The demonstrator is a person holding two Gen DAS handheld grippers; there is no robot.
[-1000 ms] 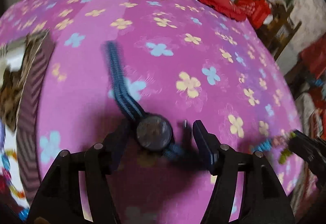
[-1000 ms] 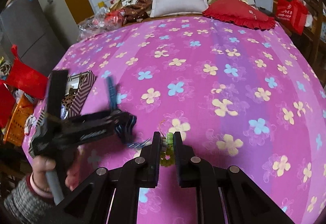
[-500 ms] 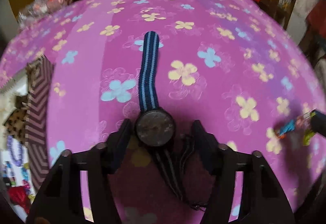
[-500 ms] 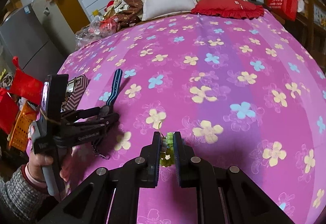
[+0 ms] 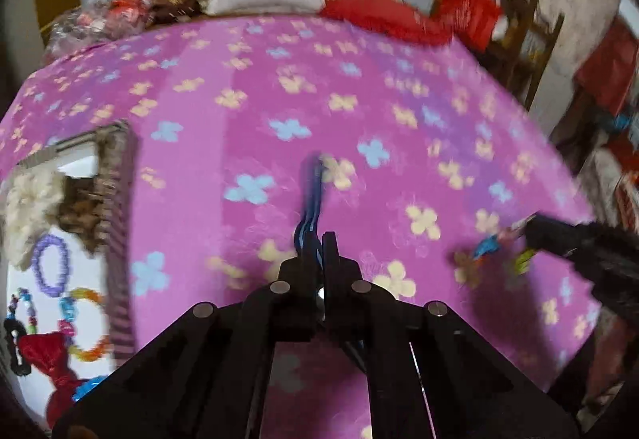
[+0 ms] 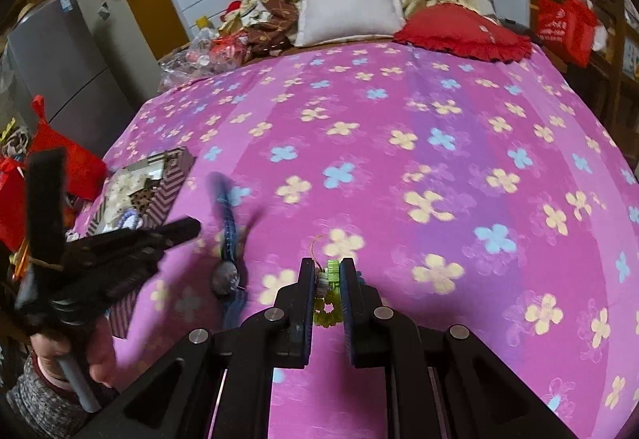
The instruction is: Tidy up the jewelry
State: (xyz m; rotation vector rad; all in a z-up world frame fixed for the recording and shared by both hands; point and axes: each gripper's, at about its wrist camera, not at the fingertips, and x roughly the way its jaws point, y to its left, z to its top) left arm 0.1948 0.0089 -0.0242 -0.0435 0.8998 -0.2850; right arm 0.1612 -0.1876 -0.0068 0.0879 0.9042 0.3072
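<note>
My left gripper (image 5: 319, 239) has its jaws closing, and a blue striped watch strap (image 5: 313, 191) is pinched between the fingers. In the right wrist view the watch (image 6: 224, 275) hangs blurred above the pink flowered bedspread (image 6: 439, 99), beside the left gripper (image 6: 191, 227). My right gripper (image 6: 326, 263) is shut on a green beaded bracelet (image 6: 328, 313). From the left wrist view that right gripper (image 5: 531, 227) shows at the right edge with the colourful bracelet (image 5: 491, 245). An open jewelry box (image 5: 120, 199) with striped walls lies at the bed's left edge.
The box (image 6: 167, 179) holds a purple bracelet (image 5: 50, 265), an orange one (image 5: 94, 353) and a red bow (image 5: 44, 353). A white pillow (image 6: 347, 10), a red cushion (image 6: 463, 34) and crumpled bags (image 6: 215, 48) line the far end. A grey-sleeved hand (image 6: 40, 395) holds the left gripper.
The left gripper's jaws went from wide apart around the watch to shut on its strap, and the watch came up off the bedspread. The right gripper kept its hold on the bracelet.
</note>
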